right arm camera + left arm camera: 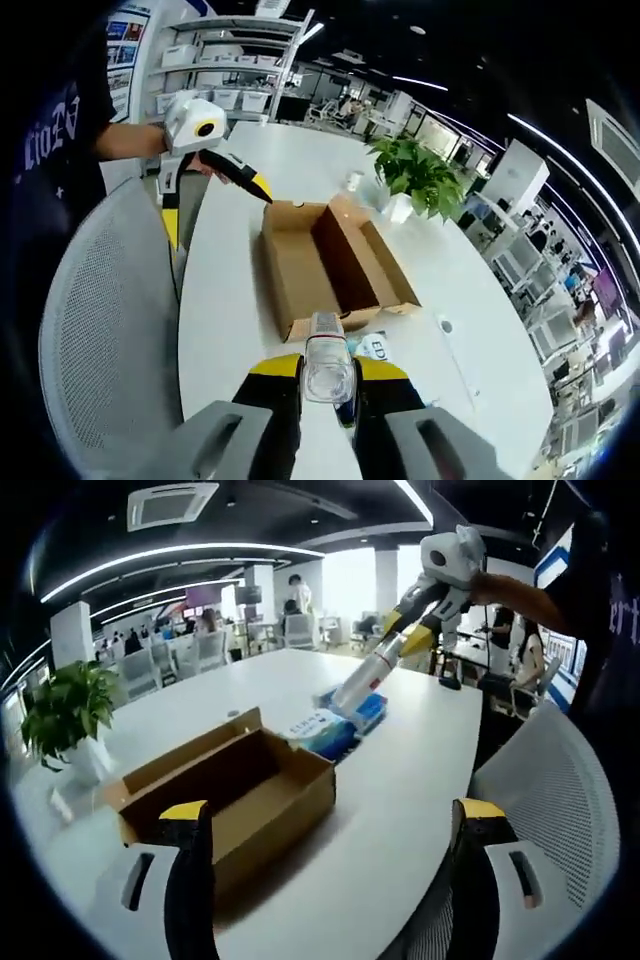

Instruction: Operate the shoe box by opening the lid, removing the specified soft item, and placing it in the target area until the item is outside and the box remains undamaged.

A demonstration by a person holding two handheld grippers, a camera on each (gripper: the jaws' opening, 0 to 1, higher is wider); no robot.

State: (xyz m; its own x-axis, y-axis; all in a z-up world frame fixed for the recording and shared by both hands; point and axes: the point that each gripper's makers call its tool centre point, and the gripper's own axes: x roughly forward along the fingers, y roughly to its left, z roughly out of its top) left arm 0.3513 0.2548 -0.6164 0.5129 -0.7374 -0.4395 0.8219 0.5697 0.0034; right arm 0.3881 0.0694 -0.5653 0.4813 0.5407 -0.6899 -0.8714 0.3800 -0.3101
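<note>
An open brown shoe box (245,780) lies on the white table (400,810), its lid flap folded back and its inside looking empty. My left gripper (332,810) is open wide, its yellow-tipped jaws on either side of the box's near end without touching it. My right gripper (327,368) is shut on a clear plastic bottle (325,362), held low just past the box (330,255). In the left gripper view the right gripper (405,638) reaches in from the upper right and tilts the bottle (362,678) down over a blue packet (350,720).
A potted plant (65,710) stands on the table beyond the box, also seen as the plant (415,175). A grey mesh chair (100,300) sits at the table's edge next to a person's arm. The left gripper (216,206) hovers beyond the box's far end. Office desks and shelves fill the background.
</note>
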